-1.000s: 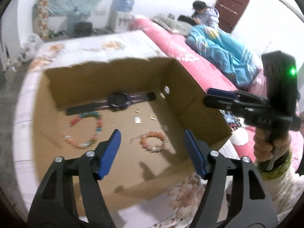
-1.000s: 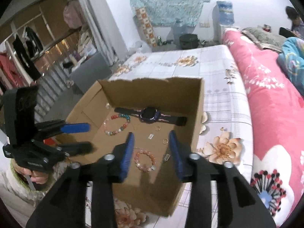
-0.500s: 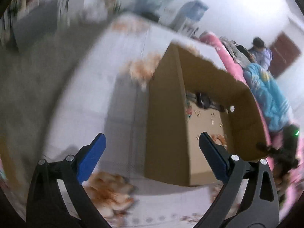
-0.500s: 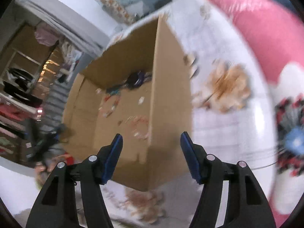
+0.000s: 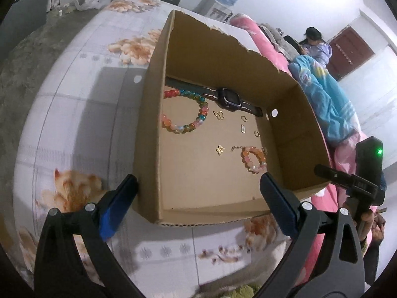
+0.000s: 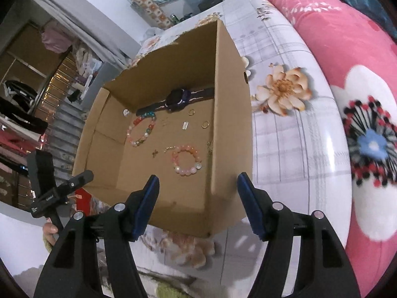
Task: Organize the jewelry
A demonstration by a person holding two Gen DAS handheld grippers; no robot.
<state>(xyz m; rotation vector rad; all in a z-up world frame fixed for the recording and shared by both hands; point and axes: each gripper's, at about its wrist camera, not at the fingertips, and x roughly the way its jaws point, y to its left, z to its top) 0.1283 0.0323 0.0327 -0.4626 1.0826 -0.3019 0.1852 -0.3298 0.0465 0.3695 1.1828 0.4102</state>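
Floral white bedsheet (image 5: 74, 129) under an open brown cardboard box (image 5: 148, 129) holding the jewelry. My left tool (image 5: 198, 198) is spread wide, straddling the box's near left corner, gripping nothing. My right tool (image 6: 198, 198) sits apart, empty, astride the right wall. Only its view shows the pink flowered quilt (image 6: 347, 37).
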